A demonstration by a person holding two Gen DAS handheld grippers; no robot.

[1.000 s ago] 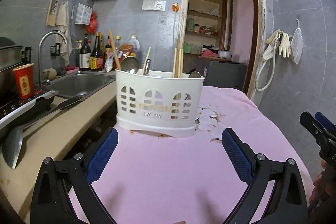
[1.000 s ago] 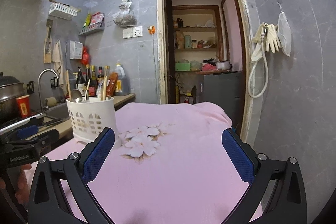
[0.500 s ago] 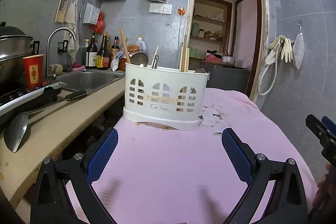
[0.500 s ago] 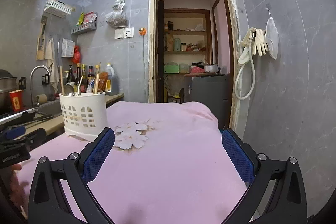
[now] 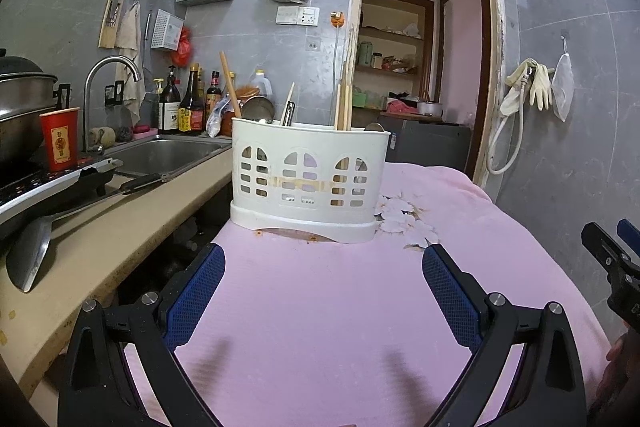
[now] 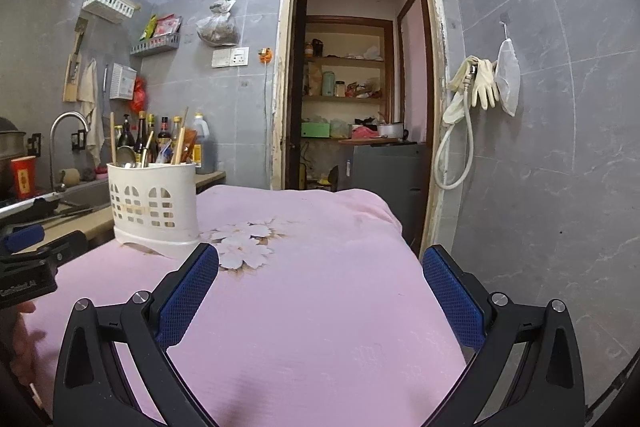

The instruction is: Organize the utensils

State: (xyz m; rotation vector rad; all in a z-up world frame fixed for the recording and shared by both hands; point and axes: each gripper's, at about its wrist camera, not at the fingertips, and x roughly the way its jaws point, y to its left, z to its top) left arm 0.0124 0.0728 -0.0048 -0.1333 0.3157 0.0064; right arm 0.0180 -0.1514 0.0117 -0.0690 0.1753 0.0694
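A white slotted utensil holder [image 5: 308, 179] stands on the pink cloth [image 5: 328, 307], straight ahead of my left gripper [image 5: 323, 259]. Wooden chopsticks [image 5: 343, 103], a ladle [image 5: 258, 109] and other handles stick up out of it. My left gripper is open with nothing between its blue pads. In the right wrist view the same holder [image 6: 154, 203] sits to the far left, and my right gripper [image 6: 320, 263] hangs open and empty over the cloth [image 6: 320, 307]. Each gripper shows at the edge of the other's view.
A beige counter [image 5: 100, 243] runs along the left with a steel sink [image 5: 164, 155], a spatula [image 5: 32, 255], a red cup [image 5: 59, 139] and bottles [image 5: 188, 107]. An open doorway [image 6: 356, 87] lies ahead. A hose and gloves [image 6: 476, 91] hang on the right wall.
Both grippers have tilted upward slightly and drawn back a little, so the holder sits lower in the views. Both stay open and empty.
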